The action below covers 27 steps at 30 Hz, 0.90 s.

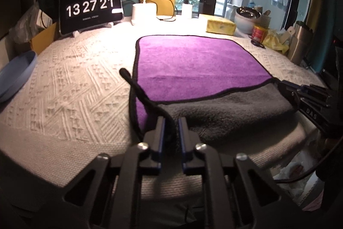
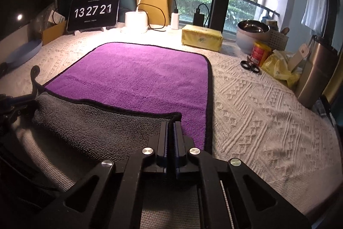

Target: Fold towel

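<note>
You are partway into the first fold: the towel (image 2: 133, 76) lies flat on the white knitted table cover (image 2: 268, 113), purple face up, with its near edge turned over to show the grey underside. Your left gripper (image 1: 171, 121) pinches the near-left corner beside the black hanging loop (image 1: 133, 83), and your right gripper (image 2: 170, 124) is pressed tight on the near-right corner. Next, I judge you need to carry both corners forward together, level and evenly spaced, toward the far hem by the yellow pack (image 2: 201, 37), then lay them edge on edge.
</note>
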### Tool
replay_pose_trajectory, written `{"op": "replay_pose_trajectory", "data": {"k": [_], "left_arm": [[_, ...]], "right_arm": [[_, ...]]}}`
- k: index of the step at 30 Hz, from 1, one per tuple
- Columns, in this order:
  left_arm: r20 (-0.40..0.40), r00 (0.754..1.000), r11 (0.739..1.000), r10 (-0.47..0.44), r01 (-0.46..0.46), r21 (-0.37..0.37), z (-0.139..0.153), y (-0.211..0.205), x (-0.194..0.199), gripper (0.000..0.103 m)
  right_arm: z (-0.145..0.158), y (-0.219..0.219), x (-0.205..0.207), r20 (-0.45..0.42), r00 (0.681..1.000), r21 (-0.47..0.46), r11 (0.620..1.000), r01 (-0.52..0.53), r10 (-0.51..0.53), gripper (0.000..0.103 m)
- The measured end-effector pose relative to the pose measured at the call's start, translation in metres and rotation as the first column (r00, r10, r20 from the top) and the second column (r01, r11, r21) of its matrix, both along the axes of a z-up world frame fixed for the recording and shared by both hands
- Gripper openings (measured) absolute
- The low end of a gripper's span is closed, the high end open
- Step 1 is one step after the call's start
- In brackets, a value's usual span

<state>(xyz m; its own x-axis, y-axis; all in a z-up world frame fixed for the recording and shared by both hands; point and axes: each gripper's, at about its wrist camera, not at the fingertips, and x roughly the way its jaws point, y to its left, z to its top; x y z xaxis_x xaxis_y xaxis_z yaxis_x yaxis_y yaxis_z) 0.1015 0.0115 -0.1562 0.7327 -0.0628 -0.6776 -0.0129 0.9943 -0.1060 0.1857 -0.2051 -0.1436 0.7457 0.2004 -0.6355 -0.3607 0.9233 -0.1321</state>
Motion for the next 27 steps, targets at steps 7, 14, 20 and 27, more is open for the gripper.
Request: {"op": "replay_pose_trajectory", "data": {"k": [7, 14, 20, 27], "left_arm": [[0.021, 1.0, 0.999, -0.008, 0.008, -0.034, 0.014, 0.004, 0.004, 0.008], [0.074, 0.997, 0.999, -0.013, 0.017, -0.045, 0.04, 0.009, 0.012, 0.008], [0.1, 0.995, 0.999, -0.02, 0.025, -0.048, 0.053, 0.01, 0.024, 0.008], [0.128, 0.992, 0.999, -0.017, 0.022, -0.044, 0.067, 0.014, 0.044, 0.008]], "right_arm": [[0.025, -0.007, -0.005, 0.061, 0.998, 0.011, 1.0, 0.017, -0.018, 0.005], [0.053, -0.01, -0.004, 0.116, 0.993, 0.038, 0.999, 0.025, -0.03, 0.005], [0.067, -0.011, 0.005, 0.138, 0.99, 0.054, 0.998, 0.033, -0.04, 0.005], [0.077, -0.008, 0.02, 0.156, 0.987, 0.071, 0.997, 0.029, -0.04, 0.005]]}}
